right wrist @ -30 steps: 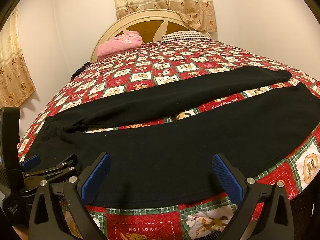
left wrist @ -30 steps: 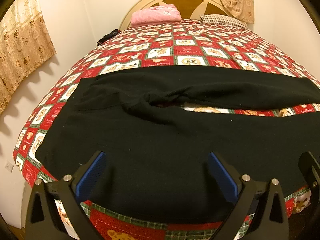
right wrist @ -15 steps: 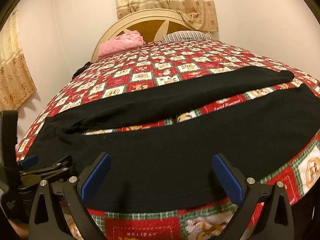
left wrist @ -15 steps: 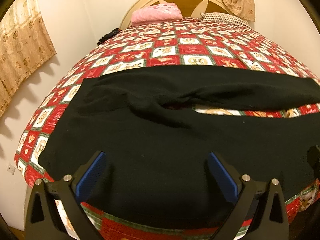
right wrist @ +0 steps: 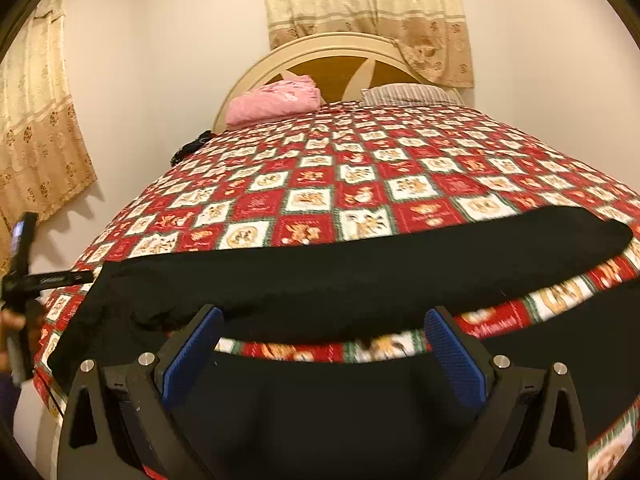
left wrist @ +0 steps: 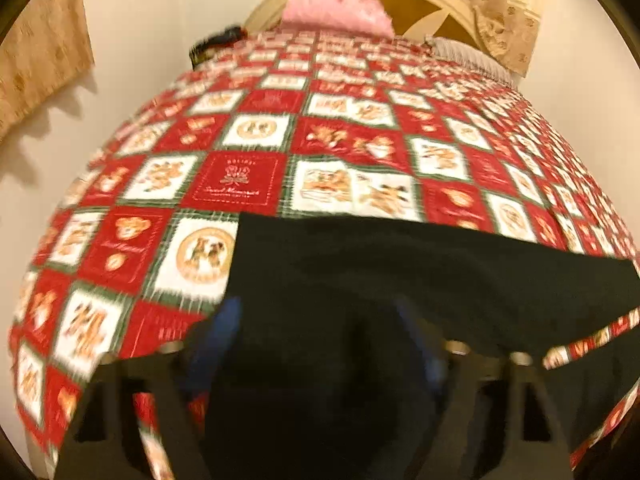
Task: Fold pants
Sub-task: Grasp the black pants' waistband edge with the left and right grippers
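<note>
The black pants [right wrist: 360, 272] are spread across the near part of the bed, on a red, white and green patchwork quilt [right wrist: 320, 184]; one leg is seen as a long band running left to right, with a strip of quilt showing between it and the nearer leg in the right wrist view. In the blurred left wrist view the left tool [left wrist: 320, 344] is set over the near left part of the pants, with black fabric between its blue pads; its jaws have just been closing, though whether the pads press the cloth cannot be told from the blur. The right tool [right wrist: 320, 348] is held released above the nearer leg, its blue pads [right wrist: 192, 356] standing wide apart with nothing gripped. At the far end of the bed a pink folded bundle [right wrist: 276, 100] and a striped pillow [right wrist: 408, 94] are seen against a cream arched headboard [right wrist: 332, 46]; beige patterned curtains [right wrist: 368, 12] hang behind it and on the left wall.
</note>
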The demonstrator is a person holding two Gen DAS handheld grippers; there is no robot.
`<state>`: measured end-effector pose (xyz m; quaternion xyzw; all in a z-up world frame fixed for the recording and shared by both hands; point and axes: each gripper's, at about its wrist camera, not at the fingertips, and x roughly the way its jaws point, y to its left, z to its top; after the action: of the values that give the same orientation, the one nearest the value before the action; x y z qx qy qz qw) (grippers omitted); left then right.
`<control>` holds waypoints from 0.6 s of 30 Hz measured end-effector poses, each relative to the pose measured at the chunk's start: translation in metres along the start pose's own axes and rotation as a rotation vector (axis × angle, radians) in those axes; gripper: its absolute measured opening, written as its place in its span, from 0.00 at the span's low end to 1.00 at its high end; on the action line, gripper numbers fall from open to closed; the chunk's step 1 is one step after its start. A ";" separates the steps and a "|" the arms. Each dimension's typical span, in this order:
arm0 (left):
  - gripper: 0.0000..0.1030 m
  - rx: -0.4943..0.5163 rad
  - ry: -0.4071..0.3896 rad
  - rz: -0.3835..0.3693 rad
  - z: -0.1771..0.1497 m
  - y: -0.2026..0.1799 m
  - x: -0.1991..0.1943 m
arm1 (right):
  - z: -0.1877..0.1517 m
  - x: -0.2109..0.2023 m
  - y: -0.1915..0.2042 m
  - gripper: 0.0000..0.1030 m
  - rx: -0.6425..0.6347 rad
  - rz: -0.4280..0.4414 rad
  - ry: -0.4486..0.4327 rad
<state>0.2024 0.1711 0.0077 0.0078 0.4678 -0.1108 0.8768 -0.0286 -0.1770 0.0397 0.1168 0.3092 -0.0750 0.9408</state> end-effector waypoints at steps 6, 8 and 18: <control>0.60 -0.023 0.084 0.006 0.019 0.014 0.048 | 0.013 0.025 0.013 0.98 -0.080 0.043 0.056; 0.60 -0.031 0.093 0.010 0.024 0.018 0.053 | 0.022 0.036 0.017 0.97 -0.135 0.052 0.068; 0.60 -0.001 0.131 -0.030 0.037 0.027 0.070 | 0.073 0.126 0.016 0.81 -0.339 0.146 0.221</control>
<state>0.2761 0.1800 -0.0313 0.0074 0.5242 -0.1229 0.8426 0.1165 -0.1898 0.0243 -0.0137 0.4093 0.0595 0.9104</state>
